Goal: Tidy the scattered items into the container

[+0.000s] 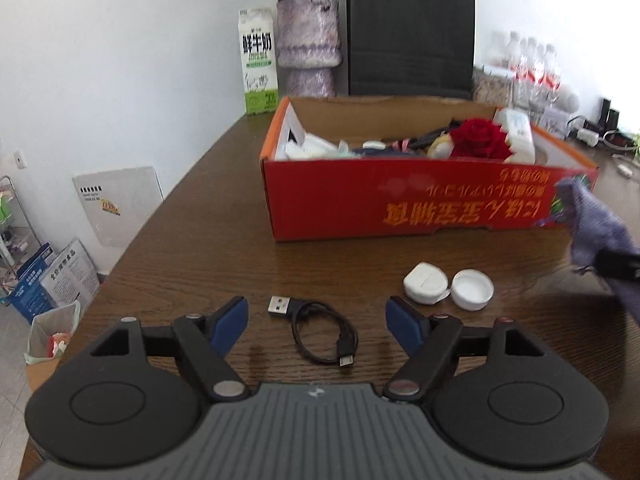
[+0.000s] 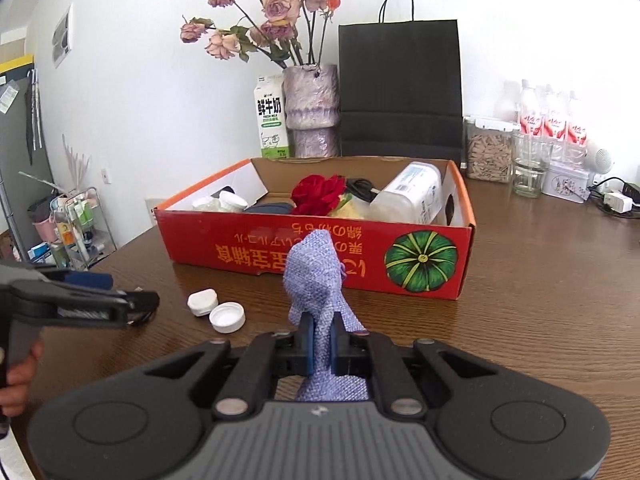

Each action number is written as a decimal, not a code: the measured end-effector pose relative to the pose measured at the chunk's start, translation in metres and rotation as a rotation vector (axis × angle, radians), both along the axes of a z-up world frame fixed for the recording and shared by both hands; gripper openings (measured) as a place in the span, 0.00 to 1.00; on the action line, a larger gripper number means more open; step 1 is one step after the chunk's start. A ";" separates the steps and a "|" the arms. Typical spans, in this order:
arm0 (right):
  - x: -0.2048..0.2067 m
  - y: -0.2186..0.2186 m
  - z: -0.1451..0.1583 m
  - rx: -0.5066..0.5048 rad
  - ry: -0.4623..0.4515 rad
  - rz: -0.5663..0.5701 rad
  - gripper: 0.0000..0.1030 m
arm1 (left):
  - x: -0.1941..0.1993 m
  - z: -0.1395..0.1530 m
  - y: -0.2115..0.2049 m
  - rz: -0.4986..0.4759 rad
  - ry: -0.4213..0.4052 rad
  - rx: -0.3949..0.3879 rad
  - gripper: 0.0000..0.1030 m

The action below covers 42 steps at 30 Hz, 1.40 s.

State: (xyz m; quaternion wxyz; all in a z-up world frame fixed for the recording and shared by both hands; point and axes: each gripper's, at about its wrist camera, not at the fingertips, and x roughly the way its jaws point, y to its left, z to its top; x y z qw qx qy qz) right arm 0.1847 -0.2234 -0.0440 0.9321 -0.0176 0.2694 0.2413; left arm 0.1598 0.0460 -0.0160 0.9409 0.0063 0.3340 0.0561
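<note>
A red cardboard box (image 1: 400, 204) (image 2: 280, 248) stands open on the brown table, holding a red rose, a white bottle and other items. My left gripper (image 1: 316, 316) is open just above a coiled black USB cable (image 1: 320, 332), its blue pads on either side and not touching it. A white contact lens case (image 1: 448, 288) (image 2: 216, 308) lies to the cable's right. My right gripper (image 2: 320, 340) is shut on a lilac woven cloth pouch (image 2: 316, 276) (image 1: 592, 224), held up in front of the box.
Behind the box stand a milk carton (image 2: 272, 116), a vase of dried roses (image 2: 312, 108) and a black paper bag (image 2: 400, 84). Bottles, jars and a power strip crowd the back right. The table's left edge drops to a bin and shelves on the floor.
</note>
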 end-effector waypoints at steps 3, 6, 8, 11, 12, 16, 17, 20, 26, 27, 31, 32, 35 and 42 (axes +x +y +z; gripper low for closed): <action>0.002 -0.002 -0.001 0.005 0.008 -0.011 0.06 | -0.002 -0.003 0.004 -0.007 0.001 -0.044 0.31; 0.002 -0.004 -0.001 0.010 0.010 -0.016 0.06 | -0.007 -0.001 0.005 -0.015 -0.003 -0.052 0.25; 0.001 -0.004 -0.001 0.015 0.004 -0.017 0.06 | -0.010 -0.001 0.005 -0.008 -0.010 -0.056 0.23; 0.000 -0.005 0.001 0.022 -0.003 -0.015 0.06 | -0.015 0.004 0.007 -0.001 -0.031 -0.076 0.04; 0.000 -0.005 0.002 0.025 -0.007 -0.015 0.06 | -0.017 0.006 0.008 -0.002 -0.043 -0.086 0.04; -0.001 -0.006 0.008 0.034 -0.028 -0.011 0.06 | -0.021 0.020 0.005 -0.017 -0.102 -0.070 0.03; -0.001 -0.006 0.009 0.036 -0.033 -0.011 0.06 | -0.021 0.023 0.004 -0.021 -0.111 -0.069 0.03; -0.001 -0.005 0.011 0.038 -0.038 -0.011 0.06 | -0.021 0.026 0.002 -0.025 -0.104 -0.056 0.04; -0.001 -0.004 0.006 0.031 -0.012 -0.008 0.07 | -0.013 0.004 0.006 0.002 0.015 -0.059 0.11; 0.000 -0.004 0.005 0.031 -0.009 -0.006 0.07 | -0.014 0.001 0.007 0.003 0.014 -0.067 0.09; -0.002 -0.002 0.003 0.032 -0.004 0.002 0.07 | -0.019 0.003 0.008 -0.007 -0.015 -0.088 0.04; -0.002 -0.003 0.003 0.033 -0.005 0.003 0.07 | -0.022 0.006 0.008 -0.008 -0.035 -0.084 0.04; -0.002 -0.004 0.005 0.038 -0.011 0.002 0.07 | -0.027 0.018 0.007 -0.012 -0.095 -0.075 0.04; 0.002 0.001 0.031 0.050 -0.102 0.020 0.07 | -0.021 0.067 -0.002 -0.046 -0.259 -0.048 0.04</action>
